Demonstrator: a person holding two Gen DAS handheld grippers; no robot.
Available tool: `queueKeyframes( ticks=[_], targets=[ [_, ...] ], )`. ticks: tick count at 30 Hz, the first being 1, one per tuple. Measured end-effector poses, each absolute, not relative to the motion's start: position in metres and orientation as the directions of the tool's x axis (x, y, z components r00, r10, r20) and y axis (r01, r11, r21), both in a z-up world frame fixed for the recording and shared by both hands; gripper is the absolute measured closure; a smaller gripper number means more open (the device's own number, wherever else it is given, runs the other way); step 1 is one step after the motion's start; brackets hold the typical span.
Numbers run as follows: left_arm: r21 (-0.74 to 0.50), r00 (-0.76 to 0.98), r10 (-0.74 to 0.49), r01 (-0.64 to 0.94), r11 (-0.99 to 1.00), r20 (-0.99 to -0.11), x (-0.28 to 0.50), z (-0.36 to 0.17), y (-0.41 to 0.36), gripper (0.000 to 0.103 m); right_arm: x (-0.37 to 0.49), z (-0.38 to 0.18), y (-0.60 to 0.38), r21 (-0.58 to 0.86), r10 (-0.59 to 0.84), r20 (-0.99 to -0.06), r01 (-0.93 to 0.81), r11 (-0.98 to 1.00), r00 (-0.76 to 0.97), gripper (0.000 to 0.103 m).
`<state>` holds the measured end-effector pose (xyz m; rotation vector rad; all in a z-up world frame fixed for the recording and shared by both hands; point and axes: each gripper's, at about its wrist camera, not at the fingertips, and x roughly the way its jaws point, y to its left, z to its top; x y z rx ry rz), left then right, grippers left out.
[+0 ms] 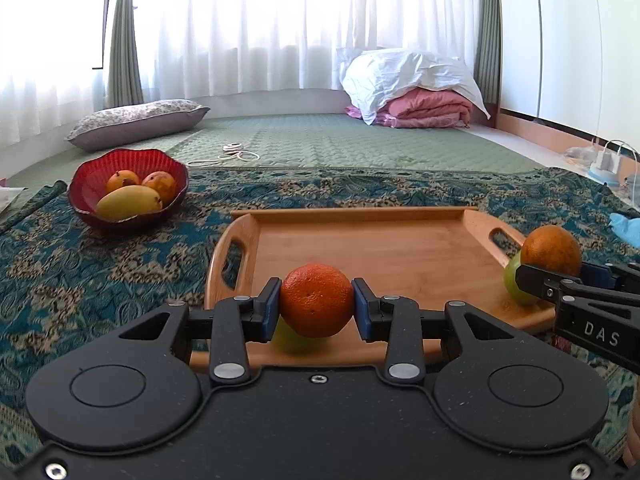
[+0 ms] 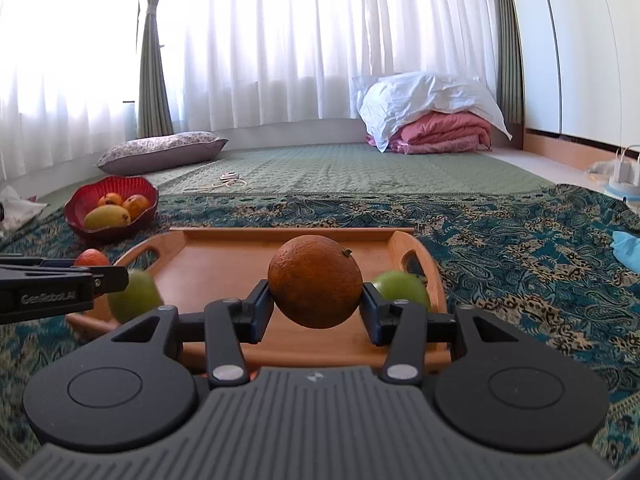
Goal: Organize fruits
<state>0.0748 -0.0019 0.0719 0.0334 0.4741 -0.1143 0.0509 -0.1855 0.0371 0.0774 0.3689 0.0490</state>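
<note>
Now the left gripper has its jaws clamped on a tangerine, and the right gripper squeezes an orange, both above the tray, a bowl far ahead-left

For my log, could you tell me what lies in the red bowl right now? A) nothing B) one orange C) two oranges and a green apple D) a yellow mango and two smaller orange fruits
D: the red bowl holds a yellow mango and two smaller orange fruits.

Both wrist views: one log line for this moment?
left gripper: bright orange held | right gripper: dull orange held | wooden tray: two green fruits
</note>
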Motion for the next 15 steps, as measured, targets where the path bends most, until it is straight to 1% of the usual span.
queueKeyframes(
  ticks=[3, 9, 12, 15],
  targets=[
    [0.004, 0.878, -0.117, 0.134, 0.991, -0.465, 0.089, 0.083, 0.0, 0.068, 0.065, 0.044, -0.193, 0.109, 0.068, -0.375, -0.029, 0.994, 0.924, 0.053],
    [-0.03, 0.859, -0.135, 0.139, 0.99, -0.493, 0.121, 0.1, 0.007, 0.068, 0.094, 0.059, -0.205, 0.106, 0.08, -0.423, -0.039, 0.994, 0.903, 0.053],
    [-0.051, 0.836, -0.161, 0.159, 0.986, -0.524, 0.141, 0.104, 0.009, 0.068, 0.112, 0.065, -0.212, 0.116, 0.085, -0.455, -0.035, 0.993, 0.887, 0.053],
    [-0.067, 0.811, -0.162, 0.151, 0.986, -0.562, 0.16, 0.104, 0.012, 0.068, 0.13, 0.07, -0.222, 0.134, 0.085, -0.487, -0.021, 0.991, 0.869, 0.053]
  ],
)
